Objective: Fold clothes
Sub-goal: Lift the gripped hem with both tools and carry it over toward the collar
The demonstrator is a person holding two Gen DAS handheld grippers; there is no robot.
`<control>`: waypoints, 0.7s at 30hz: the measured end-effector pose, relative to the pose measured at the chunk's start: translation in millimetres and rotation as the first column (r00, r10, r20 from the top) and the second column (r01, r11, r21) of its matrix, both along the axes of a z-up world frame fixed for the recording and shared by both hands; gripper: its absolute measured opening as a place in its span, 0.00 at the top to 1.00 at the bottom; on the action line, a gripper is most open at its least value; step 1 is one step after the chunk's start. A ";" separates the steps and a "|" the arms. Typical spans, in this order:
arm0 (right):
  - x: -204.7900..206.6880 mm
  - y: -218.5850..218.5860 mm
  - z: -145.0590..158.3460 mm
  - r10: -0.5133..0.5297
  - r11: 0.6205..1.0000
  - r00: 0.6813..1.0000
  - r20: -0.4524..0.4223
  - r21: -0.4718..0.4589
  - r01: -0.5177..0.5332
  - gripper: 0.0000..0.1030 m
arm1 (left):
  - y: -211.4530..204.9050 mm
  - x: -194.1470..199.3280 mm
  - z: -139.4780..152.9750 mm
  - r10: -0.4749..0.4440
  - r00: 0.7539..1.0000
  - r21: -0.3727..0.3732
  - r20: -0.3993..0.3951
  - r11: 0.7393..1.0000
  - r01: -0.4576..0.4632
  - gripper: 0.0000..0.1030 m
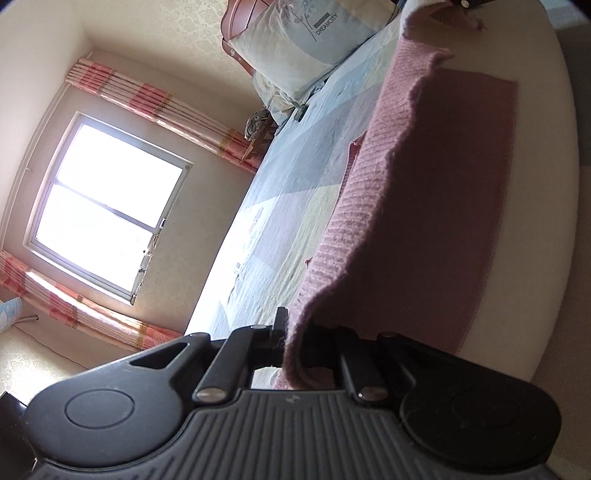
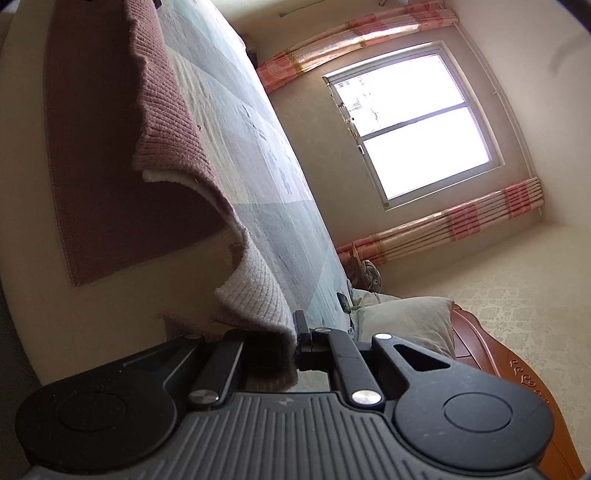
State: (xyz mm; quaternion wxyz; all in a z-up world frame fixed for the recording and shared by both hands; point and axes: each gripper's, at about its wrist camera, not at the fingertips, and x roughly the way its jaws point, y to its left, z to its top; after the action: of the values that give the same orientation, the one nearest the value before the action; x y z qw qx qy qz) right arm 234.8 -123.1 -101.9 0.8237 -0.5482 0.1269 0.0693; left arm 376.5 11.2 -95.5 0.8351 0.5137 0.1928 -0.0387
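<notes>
Left tool (image 1: 291,339), bottom centre of my left wrist view: jaws pinched hard together on the edge of the pink knit garment (image 1: 436,206). The knit comes up out of the jaws and runs toward the upper right of the frame, lifted in a long curling fold. Its far part lies flat on a cream pad (image 1: 543,221) that covers the right side of the frame.

Right tool (image 2: 295,343), bottom centre of my right wrist view: clenched as well, with the same garment (image 2: 110,147) caught between the jaws. Here the gripped end shows a pale, whitish ribbed band (image 2: 255,291) just above the jaws. From there the fabric arcs to the upper left of the frame, raised off the cream pad (image 2: 110,314), with the darker pink body lying flat beneath it.

Just beyond the garment, the bed (image 1: 280,206) carries a pale blue-and-cream patchwork cover.

Farther off, top centre of the left view: a pillow (image 1: 306,48) printed with lettering, leaning on a reddish wooden headboard (image 1: 232,22).

Farthest: a bright window (image 1: 107,206) at left of the left view, flanked by pink striped curtains (image 1: 147,99). The same window (image 2: 413,125) sits upper right in the right view.
</notes>
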 end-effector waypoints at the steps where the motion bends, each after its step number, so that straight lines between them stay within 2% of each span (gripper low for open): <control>1: 8.2 1.0 -1.3 -0.002 1.000 1.000 0.001 0.002 0.002 0.91 | 1.6 8.6 -1.0 0.005 1.000 -0.008 -0.005 1.000 -0.005 0.94; 7: 51.5 6.3 -14.2 -0.004 1.000 1.000 -0.006 -0.011 0.004 0.91 | 19.8 28.2 -16.7 0.026 0.998 -0.033 -0.050 0.999 -0.028 0.94; 12: 82.8 11.1 -30.6 -0.004 1.000 0.999 -0.050 -0.021 0.003 0.91 | 26.1 53.9 -33.0 0.031 0.992 -0.060 -0.121 0.997 -0.039 0.94; 15: 97.1 14.0 -44.7 -0.011 1.000 0.996 -0.087 -0.014 0.010 0.90 | 29.8 61.6 -46.0 0.032 0.986 -0.076 -0.161 0.996 -0.045 0.89; 17: 99.7 15.2 -53.3 -0.021 1.000 0.994 -0.106 0.001 0.021 0.90 | 32.8 63.5 -48.2 0.030 0.983 -0.104 -0.181 0.993 -0.049 0.91; 20: 97.6 14.8 -56.0 -0.027 0.999 0.995 -0.098 0.016 0.029 0.86 | 39.8 58.7 -34.4 0.042 0.978 -0.155 -0.206 0.985 -0.075 0.85; 21: 96.3 13.5 -51.9 -0.033 0.999 0.995 -0.093 0.027 0.035 0.76 | 43.6 54.0 -26.5 0.040 0.976 -0.179 -0.215 0.981 -0.080 0.84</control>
State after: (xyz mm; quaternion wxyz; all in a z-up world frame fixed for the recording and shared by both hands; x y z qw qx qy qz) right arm 331.1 -109.6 -153.8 0.8259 -0.5303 0.1730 0.0823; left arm 430.5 54.8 -122.0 0.8552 0.4203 0.2912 -0.0855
